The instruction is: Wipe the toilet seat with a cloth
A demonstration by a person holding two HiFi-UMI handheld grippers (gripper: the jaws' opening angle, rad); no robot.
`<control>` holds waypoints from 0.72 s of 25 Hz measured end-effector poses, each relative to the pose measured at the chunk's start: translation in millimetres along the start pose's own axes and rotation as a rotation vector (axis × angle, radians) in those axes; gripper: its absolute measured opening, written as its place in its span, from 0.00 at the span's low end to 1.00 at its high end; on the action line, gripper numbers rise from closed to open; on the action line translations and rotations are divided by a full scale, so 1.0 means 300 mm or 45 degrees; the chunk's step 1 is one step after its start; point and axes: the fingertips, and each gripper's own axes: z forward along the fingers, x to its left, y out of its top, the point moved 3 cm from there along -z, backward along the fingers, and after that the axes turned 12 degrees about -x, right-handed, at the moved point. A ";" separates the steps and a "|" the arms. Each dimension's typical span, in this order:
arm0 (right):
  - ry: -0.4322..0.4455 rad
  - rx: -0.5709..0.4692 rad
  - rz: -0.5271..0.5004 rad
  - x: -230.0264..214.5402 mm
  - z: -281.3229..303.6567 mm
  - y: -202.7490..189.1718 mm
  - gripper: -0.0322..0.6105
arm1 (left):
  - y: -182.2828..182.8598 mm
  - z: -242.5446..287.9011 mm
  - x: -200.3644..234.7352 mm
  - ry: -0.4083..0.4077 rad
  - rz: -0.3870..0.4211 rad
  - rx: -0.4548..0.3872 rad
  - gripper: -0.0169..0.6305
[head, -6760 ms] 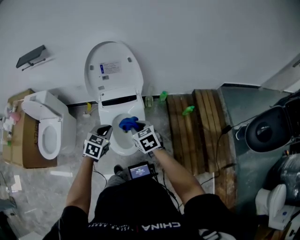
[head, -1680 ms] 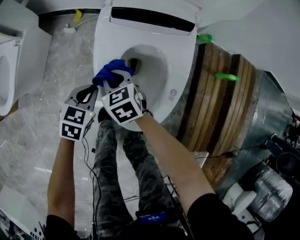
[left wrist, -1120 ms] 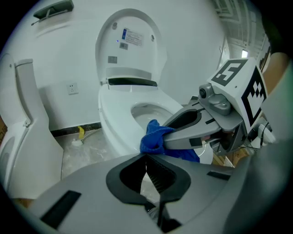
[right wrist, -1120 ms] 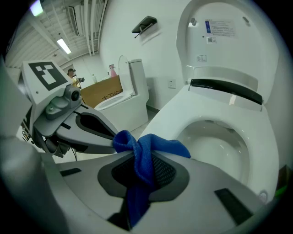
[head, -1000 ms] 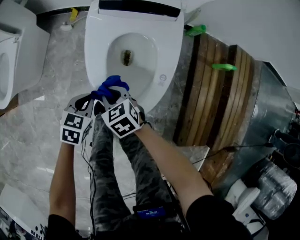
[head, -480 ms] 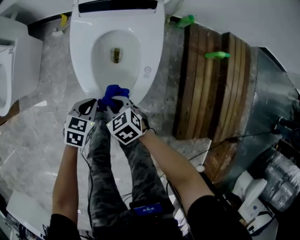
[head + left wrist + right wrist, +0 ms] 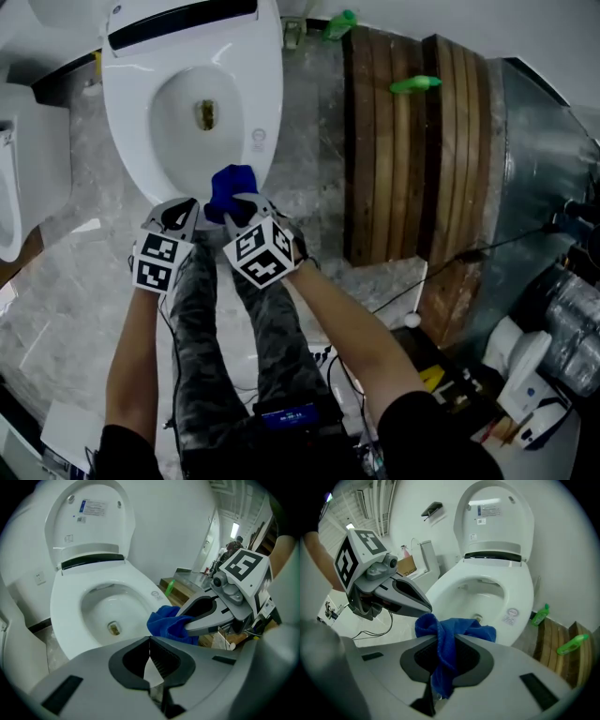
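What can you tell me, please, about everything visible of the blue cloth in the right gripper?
The blue cloth looks like soft, fuzzy towelling, crumpled up. The right gripper is shut on its middle: a bunch bulges beyond the jaw tips and a tail hangs back between them. It sits over the front rim of the white toilet seat; whether it touches is unclear.
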 end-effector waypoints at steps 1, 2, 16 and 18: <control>-0.016 -0.001 0.015 -0.017 -0.012 -0.008 0.15 | 0.010 0.013 -0.013 -0.012 0.008 0.002 0.05; -0.030 -0.002 0.029 -0.034 -0.023 -0.016 0.15 | 0.020 0.026 -0.026 -0.024 0.016 0.003 0.04; -0.178 -0.071 0.135 -0.286 -0.024 0.049 0.15 | 0.193 0.215 -0.053 -0.116 0.107 0.018 0.04; -0.195 -0.084 0.145 -0.324 -0.012 0.071 0.15 | 0.224 0.242 -0.033 -0.121 0.117 0.013 0.05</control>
